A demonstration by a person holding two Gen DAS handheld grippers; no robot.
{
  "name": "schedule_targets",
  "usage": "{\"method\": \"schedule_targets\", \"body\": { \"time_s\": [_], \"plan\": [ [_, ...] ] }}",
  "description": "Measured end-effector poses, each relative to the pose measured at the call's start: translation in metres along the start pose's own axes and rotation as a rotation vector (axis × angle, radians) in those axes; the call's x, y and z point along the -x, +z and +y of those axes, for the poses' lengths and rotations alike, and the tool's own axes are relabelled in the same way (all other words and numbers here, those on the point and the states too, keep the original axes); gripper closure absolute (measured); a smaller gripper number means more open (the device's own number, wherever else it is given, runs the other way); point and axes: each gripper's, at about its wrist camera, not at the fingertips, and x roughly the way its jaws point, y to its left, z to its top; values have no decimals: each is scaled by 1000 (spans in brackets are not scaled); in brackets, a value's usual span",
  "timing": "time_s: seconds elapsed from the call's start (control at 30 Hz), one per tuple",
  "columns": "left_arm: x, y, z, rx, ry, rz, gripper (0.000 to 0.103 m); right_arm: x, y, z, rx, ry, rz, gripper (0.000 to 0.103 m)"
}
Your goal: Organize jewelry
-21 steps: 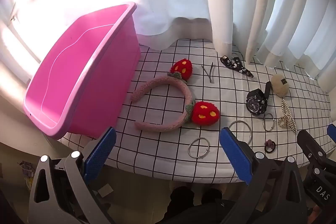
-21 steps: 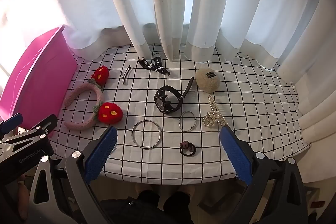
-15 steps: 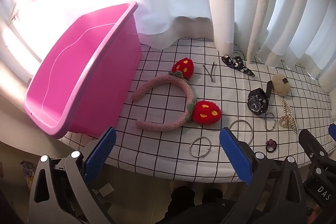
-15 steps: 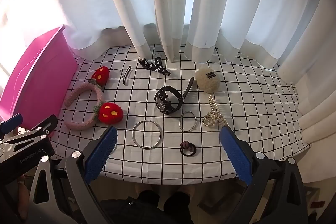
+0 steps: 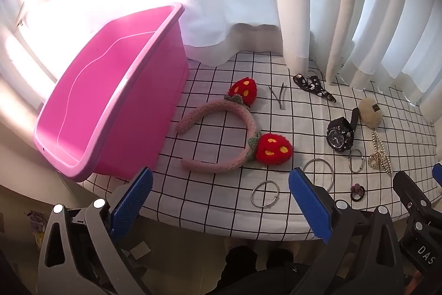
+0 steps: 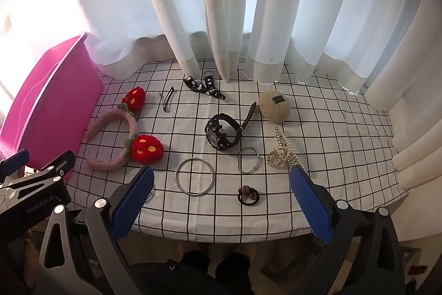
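Left gripper: the left gripper (image 5: 219,198) with blue pads has its jaws wide apart and nothing between them. It hangs above the near edge of the table, tipped down.
Right gripper: the right gripper (image 6: 221,198) with blue pads is wide apart too and holds nothing. It looks down on the middle of the table.
Box: the big pink plastic tub (image 5: 110,107) stands at the left end of the table. I can see nothing in it. It is likely where the things should go.
Table: the white cloth with black squares (image 6: 345,145) covers the table, so each small thing shows up well.
Headband: the fluffy pink headband with two red strawberries (image 5: 237,137) lies just beside the tub, nearest the left gripper.
Watch: the chunky black wristwatch (image 6: 223,133) lies in the middle, with its strap up on one side.
Rings: the big silver bangle (image 6: 194,176) and the small silver bangle (image 6: 248,159) lie flat near the front.
Hair things: the black hair tie with a pink knot (image 6: 248,195), the pearly claw clip (image 6: 283,152) and the cream fuzzy clip (image 6: 275,105) lie to the right.
Back row: the thin dark hairpin (image 6: 167,98) and the black spotted ribbon (image 6: 204,86) lie near the white curtains (image 6: 248,4).
Task so far: nothing is put away yet, I think.
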Motion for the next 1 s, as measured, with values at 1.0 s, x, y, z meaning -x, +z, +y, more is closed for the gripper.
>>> {"method": "schedule_targets", "body": {
  "time_s": [1.0],
  "plan": [
    [2,3,3,1,-5,-2,6,5,-2,-1,2,-5,-10,9]
  ]
}}
